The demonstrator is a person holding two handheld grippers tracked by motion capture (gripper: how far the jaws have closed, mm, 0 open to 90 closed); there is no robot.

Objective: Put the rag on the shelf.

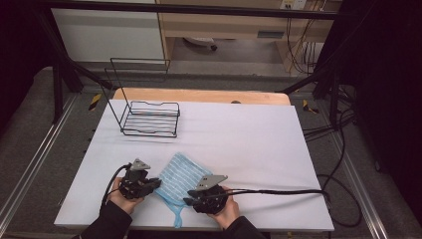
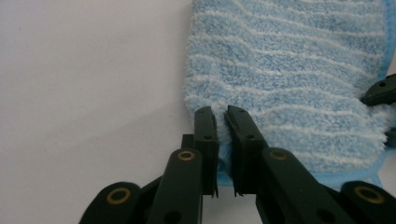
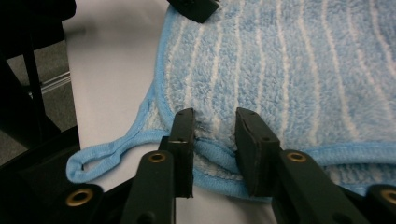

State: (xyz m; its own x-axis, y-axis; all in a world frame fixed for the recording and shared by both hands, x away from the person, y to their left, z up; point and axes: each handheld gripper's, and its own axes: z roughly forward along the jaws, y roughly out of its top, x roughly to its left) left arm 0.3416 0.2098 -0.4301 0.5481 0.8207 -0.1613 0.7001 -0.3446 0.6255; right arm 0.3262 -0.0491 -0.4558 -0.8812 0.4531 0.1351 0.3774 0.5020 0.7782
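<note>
- A blue striped microfibre towel [image 1: 180, 175] lies at the near edge of the white desk [image 1: 249, 144], its hanging loop [image 3: 100, 156] trailing towards the person.
- A black wire rack [image 1: 151, 118] stands well apart at the far left; nothing lies between it and the towel.
- No writing can be read.
- The left claw [image 2: 221, 116] is clenched on the towel's edge, held low and level.
- The right claw [image 3: 215, 122] straddles the hemmed corner, its jaws pressing a bunched fold of the towel.
</note>
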